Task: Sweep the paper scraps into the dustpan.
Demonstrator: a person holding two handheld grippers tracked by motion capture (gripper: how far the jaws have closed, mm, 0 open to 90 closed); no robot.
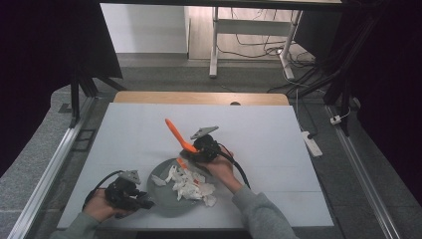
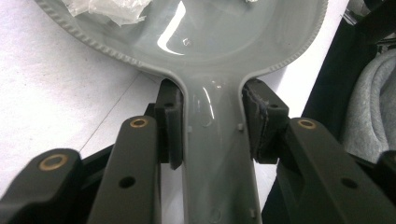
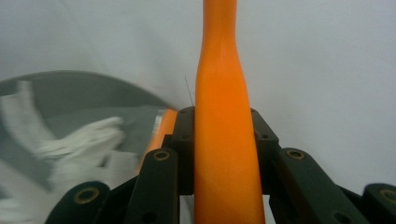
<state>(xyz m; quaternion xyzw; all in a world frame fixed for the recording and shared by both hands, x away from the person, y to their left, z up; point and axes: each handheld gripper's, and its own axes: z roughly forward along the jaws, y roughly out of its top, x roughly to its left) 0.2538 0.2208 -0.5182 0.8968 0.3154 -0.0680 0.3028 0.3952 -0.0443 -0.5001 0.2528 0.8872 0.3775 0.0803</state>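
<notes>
A grey pan [image 1: 166, 203] lies on the white table near the front edge, with white crumpled scraps [image 1: 189, 184] piled in it. My left gripper [image 1: 145, 202] is shut on the pan's handle [image 2: 215, 154], its pads [image 2: 170, 126] pressing both sides. My right gripper [image 1: 199, 150] is shut on an orange utensil [image 1: 174, 131]. The utensil's handle [image 3: 224, 107] points up and away to the far left. Its lower end [image 1: 181, 163] dips into the far edge of the pan beside the scraps [image 3: 79, 140].
The white table top [image 1: 259, 134] stretches behind and to the right of the pan. A power strip [image 1: 312, 143] lies on the floor at the right, with cables and a desk leg [image 1: 214, 55] beyond. Metal rails [image 1: 50, 164] run along both sides.
</notes>
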